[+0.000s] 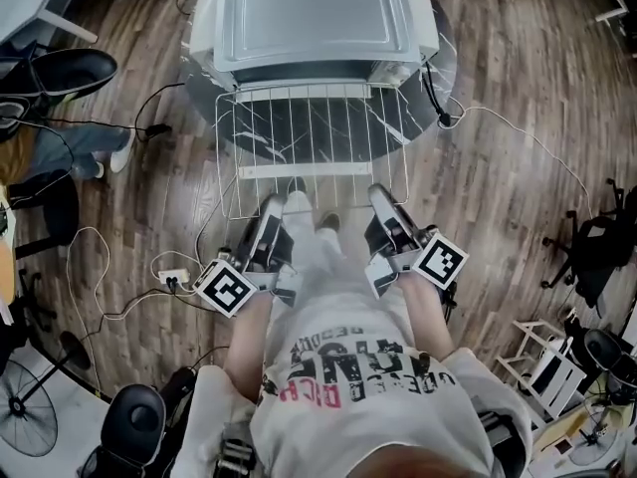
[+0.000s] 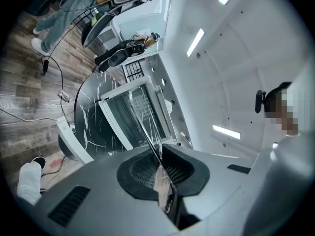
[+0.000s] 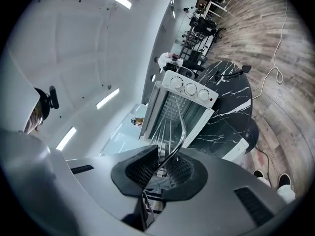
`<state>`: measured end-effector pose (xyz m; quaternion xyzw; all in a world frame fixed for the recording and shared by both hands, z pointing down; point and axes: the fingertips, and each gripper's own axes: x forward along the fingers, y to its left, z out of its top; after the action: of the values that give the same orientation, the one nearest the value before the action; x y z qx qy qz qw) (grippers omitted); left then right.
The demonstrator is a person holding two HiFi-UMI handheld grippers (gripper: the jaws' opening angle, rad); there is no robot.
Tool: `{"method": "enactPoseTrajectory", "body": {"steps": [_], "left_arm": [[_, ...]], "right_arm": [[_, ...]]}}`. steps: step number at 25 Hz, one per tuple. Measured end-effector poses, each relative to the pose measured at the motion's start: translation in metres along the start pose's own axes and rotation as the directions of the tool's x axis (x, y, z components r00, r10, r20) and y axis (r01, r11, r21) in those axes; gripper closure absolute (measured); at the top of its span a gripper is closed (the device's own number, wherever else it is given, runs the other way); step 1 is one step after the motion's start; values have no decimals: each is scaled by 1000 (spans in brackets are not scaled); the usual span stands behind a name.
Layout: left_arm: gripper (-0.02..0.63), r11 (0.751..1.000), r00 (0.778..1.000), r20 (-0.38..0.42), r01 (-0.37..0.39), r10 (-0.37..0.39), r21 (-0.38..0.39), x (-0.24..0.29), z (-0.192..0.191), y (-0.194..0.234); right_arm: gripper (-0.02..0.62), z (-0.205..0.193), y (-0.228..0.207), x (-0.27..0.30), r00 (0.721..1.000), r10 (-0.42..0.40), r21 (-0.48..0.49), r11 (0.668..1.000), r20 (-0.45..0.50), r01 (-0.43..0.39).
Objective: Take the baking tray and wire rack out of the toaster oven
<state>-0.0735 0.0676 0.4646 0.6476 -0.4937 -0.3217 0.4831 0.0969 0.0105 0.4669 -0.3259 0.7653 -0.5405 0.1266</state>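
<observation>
The white wire rack (image 1: 314,147) hangs level in front of the toaster oven (image 1: 204,28), its far edge at the oven's mouth. My left gripper (image 1: 269,217) is shut on the rack's near left edge, and my right gripper (image 1: 383,202) is shut on its near right edge. In the left gripper view the rack's wire (image 2: 145,117) runs edge-on from the left gripper (image 2: 160,163) toward the oven (image 2: 130,114). In the right gripper view the right gripper (image 3: 165,166) clamps the rack's curved rim (image 3: 177,127). A grey rimmed sheet (image 1: 304,13) that looks like the baking tray lies on the oven's top.
The oven stands on a round black marble table (image 1: 254,142). Cables and a power strip (image 1: 171,279) lie on the wood floor at left. A black office chair (image 1: 60,73) and a seated person's leg (image 1: 85,147) are at far left, and a fan (image 1: 25,421) stands at bottom left.
</observation>
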Motion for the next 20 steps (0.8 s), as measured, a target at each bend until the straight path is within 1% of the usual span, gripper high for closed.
{"method": "enactPoseTrajectory", "body": {"steps": [9, 16, 20], "left_arm": [[588, 998, 998, 13, 55, -55, 26, -16, -2, -40], [588, 994, 994, 27, 101, -102, 46, -14, 4, -59], [588, 993, 993, 29, 110, -111, 45, -10, 10, -65]], "right_arm": [[565, 8, 37, -24, 997, 70, -32, 997, 10, -70], [566, 20, 58, -28, 992, 125, -67, 990, 34, -122], [568, 25, 65, -25, 989, 140, -74, 988, 48, -136]]}}
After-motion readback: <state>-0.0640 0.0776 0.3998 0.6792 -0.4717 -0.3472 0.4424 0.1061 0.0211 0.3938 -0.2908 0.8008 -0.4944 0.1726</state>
